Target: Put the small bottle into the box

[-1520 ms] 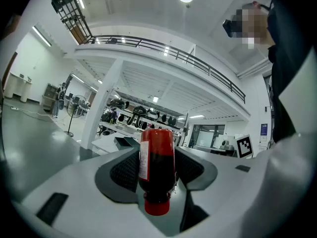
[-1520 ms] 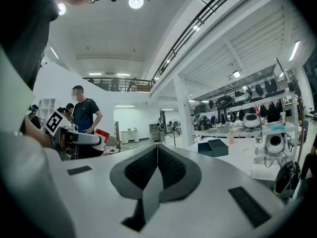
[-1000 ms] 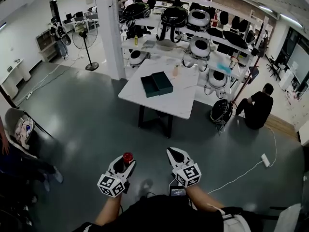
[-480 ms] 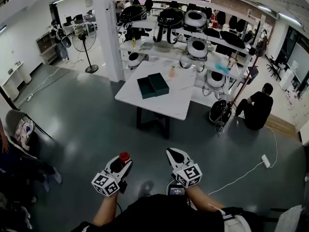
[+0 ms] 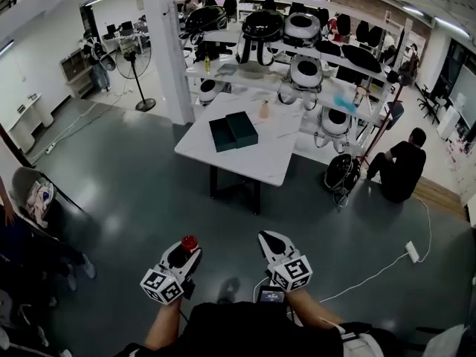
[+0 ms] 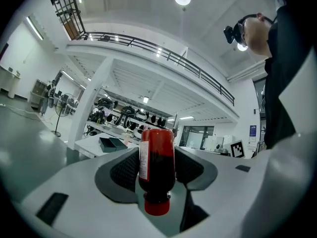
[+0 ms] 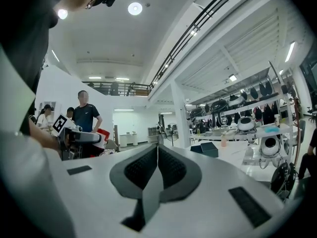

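Here, my left gripper (image 5: 186, 256) clamps the bottle (image 6: 157, 165) mid-body; it looks light, stiff, probably slick. My right gripper (image 7: 157, 163) is clenched, empty.

Lab-like workshop hall, shelves (image 5: 239, 71) of round white units (image 5: 306, 71), worktable (image 5: 253, 156), floor fan (image 5: 132, 55)

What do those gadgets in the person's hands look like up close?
Two matching tools. The left gripper and right gripper have pale grey shells tapering to pointed jaws, lined with black textured pads. Each carries a cube with black-and-white square markers. The person wears a black top.
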Demonstrator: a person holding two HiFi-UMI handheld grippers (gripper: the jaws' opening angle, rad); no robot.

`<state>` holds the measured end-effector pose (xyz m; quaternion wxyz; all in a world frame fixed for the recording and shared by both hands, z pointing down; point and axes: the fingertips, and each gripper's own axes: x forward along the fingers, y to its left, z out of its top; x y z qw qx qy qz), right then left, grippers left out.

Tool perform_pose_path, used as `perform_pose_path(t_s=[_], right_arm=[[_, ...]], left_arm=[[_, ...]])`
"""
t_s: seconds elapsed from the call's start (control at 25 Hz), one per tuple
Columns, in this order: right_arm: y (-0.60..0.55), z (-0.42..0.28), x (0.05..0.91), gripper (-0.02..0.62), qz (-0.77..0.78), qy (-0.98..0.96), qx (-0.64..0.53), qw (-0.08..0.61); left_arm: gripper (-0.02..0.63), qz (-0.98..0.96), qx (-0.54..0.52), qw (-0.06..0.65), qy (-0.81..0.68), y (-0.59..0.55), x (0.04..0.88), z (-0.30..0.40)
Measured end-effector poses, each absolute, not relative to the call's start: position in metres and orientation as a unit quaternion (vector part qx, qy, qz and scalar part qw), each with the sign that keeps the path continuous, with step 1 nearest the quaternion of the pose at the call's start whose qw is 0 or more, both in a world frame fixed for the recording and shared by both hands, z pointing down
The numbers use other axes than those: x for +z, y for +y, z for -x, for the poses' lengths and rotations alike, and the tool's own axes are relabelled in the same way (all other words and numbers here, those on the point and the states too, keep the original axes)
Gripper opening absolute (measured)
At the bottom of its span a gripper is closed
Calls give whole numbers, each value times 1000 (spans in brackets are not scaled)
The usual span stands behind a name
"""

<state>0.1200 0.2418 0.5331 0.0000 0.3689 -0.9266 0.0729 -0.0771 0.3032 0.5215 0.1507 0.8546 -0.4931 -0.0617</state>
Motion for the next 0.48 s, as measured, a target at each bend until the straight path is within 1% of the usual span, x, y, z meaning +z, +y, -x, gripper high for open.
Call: perform_pose_path(t_s=[0.2, 0.48], right_arm=[[226, -138, 550, 34, -388, -917, 88, 6], [183, -130, 546, 34, -397, -914, 82, 1]], left_arm=[[233, -839, -53, 154, -518, 292, 536, 74], [233, -836, -67, 156, -522, 244, 539, 84]])
